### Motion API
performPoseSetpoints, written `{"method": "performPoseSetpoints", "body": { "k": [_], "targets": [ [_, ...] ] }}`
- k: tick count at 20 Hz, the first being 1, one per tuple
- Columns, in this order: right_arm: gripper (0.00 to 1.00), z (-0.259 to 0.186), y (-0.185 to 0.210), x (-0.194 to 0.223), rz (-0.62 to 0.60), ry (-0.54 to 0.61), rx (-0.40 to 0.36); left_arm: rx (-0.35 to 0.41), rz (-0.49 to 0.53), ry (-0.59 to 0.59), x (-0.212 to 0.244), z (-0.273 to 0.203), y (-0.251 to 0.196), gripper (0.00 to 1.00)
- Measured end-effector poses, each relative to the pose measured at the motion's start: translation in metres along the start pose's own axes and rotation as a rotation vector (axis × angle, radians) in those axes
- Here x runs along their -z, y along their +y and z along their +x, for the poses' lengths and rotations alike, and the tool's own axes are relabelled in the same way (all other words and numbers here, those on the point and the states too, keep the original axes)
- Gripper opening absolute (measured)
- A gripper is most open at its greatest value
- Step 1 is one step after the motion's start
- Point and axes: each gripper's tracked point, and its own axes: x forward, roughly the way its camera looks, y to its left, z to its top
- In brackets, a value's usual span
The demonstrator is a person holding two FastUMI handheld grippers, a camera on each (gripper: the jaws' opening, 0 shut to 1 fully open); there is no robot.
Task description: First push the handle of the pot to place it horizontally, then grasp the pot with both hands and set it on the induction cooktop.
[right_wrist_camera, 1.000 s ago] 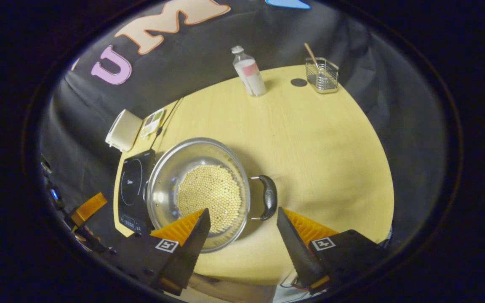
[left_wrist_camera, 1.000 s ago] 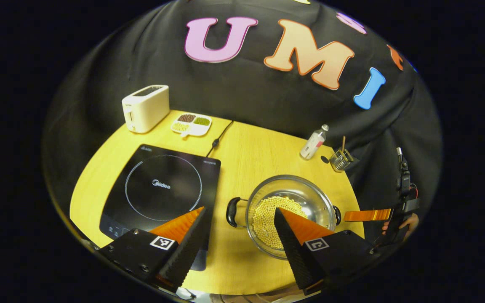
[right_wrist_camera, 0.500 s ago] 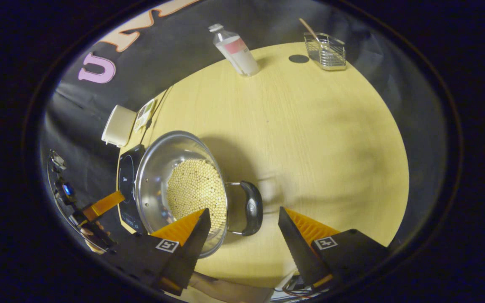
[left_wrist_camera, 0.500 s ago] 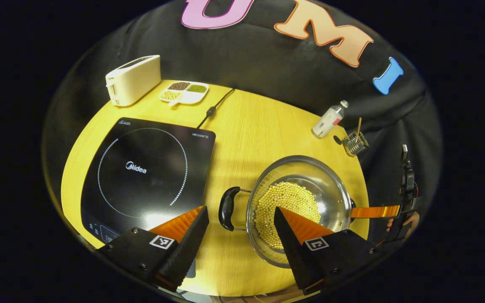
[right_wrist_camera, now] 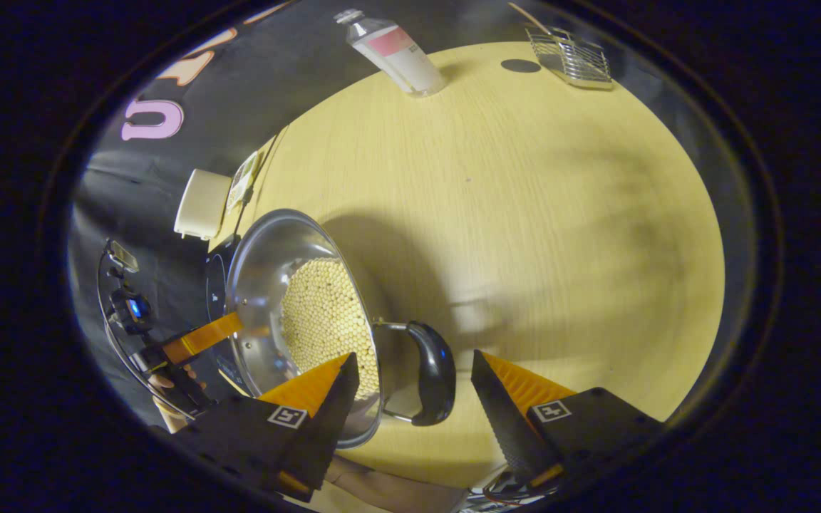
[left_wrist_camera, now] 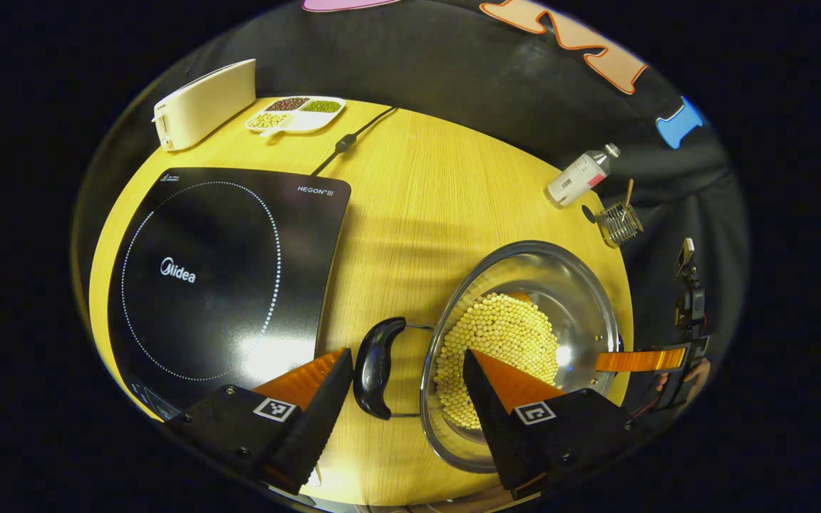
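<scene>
Between spread left gripper (left_wrist_camera: 407, 388) fingers: pot (left_wrist_camera: 524, 342) handle (left_wrist_camera: 375, 367) lying, rim partly hiding; right gripper (right_wrist_camera: 414, 392) gaping likewise.

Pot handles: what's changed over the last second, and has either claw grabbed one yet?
Both claws have come down and closed in. The left claw now straddles the pot's left handle, and the right claw straddles the right handle. Both are open; nothing is gripped yet. The pot of beans, the induction cooktop and the table appear unmoved.
</scene>
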Motion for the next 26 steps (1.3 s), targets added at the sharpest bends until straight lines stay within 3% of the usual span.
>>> {"method": "performPoseSetpoints", "body": {
  "k": [1, 2, 3, 4, 5, 6, 7, 8, 9, 10, 11, 12, 13, 14, 15, 16, 22, 23, 25, 26],
  "targets": [
    [0.89, 0.003, 0.001, 0.0, 0.001, 0.008, -0.007, 0.001, 0.0, 0.01, 0.001, 0.003, 0.0, 1.0],
    [0.81, 0.005, 0.001, 0.0, 0.003, 0.019, -0.011, 0.003, 0.001, 0.019, 0.002, 0.005, 0.0, 1.0],
    [0.79, 0.009, 0.001, 0.001, 0.0, 0.028, -0.015, 0.009, -0.001, 0.028, 0.002, 0.008, -0.001, 0.94],
    [0.88, 0.014, 0.0, 0.0, -0.004, 0.037, -0.014, 0.015, -0.001, 0.038, 0.004, 0.01, -0.002, 0.94],
    [0.88, 0.016, 0.0, 0.003, -0.005, 0.044, -0.016, 0.019, 0.0, 0.05, 0.005, 0.012, -0.002, 0.92],
    [0.88, 0.017, 0.0, 0.004, -0.004, 0.051, -0.019, 0.018, 0.001, 0.061, 0.006, 0.014, -0.001, 0.97],
    [0.88, 0.018, 0.001, 0.003, -0.002, 0.056, -0.023, 0.018, 0.004, 0.071, 0.008, 0.016, 0.0, 0.92],
    [0.79, 0.019, 0.003, 0.005, -0.001, 0.061, -0.028, 0.019, 0.008, 0.078, 0.007, 0.017, 0.001, 0.92],
    [0.79, 0.02, 0.004, 0.004, 0.001, 0.066, -0.032, 0.021, 0.012, 0.087, 0.008, 0.019, 0.001, 0.95],
    [0.88, 0.021, 0.004, 0.005, 0.001, 0.071, -0.032, 0.023, 0.017, 0.096, 0.009, 0.021, 0.0, 0.88],
    [0.79, 0.023, 0.002, 0.005, -0.006, 0.072, -0.025, 0.023, 0.025, 0.107, 0.01, 0.022, 0.001, 0.93],
    [0.79, 0.025, 0.003, 0.004, -0.008, 0.069, -0.029, 0.014, 0.037, 0.122, 0.011, 0.024, 0.004, 0.9],
    [0.68, 0.026, 0.001, 0.007, -0.01, 0.074, -0.024, 0.002, 0.054, 0.141, 0.013, 0.026, 0.007, 0.78],
    [0.57, 0.024, 0.001, 0.008, -0.012, 0.081, -0.024, -0.011, 0.07, 0.157, 0.014, 0.028, 0.011, 0.82],
    [0.55, 0.026, 0.002, 0.008, -0.015, 0.087, -0.025, -0.014, 0.077, 0.172, 0.015, 0.026, 0.012, 0.67],
    [0.55, 0.028, 0.002, 0.01, -0.02, 0.097, -0.026, -0.012, 0.075, 0.185, 0.015, 0.027, 0.012, 0.64],
    [0.51, 0.031, 0.006, 0.005, 0.054, 0.081, -0.076, -0.007, 0.052, 0.207, 0.018, 0.026, 0.012, 0.6],
    [0.56, 0.03, 0.005, 0.006, 0.045, 0.073, -0.078, -0.011, 0.049, 0.206, 0.018, 0.026, 0.012, 0.62],
    [0.45, 0.026, 0.006, 0.007, 0.02, 0.063, -0.081, -0.009, 0.049, 0.215, 0.021, 0.025, 0.011, 0.61],
    [0.45, 0.028, 0.007, 0.006, 0.017, 0.055, -0.083, -0.006, 0.049, 0.219, 0.022, 0.025, 0.01, 0.59]
  ]
}}
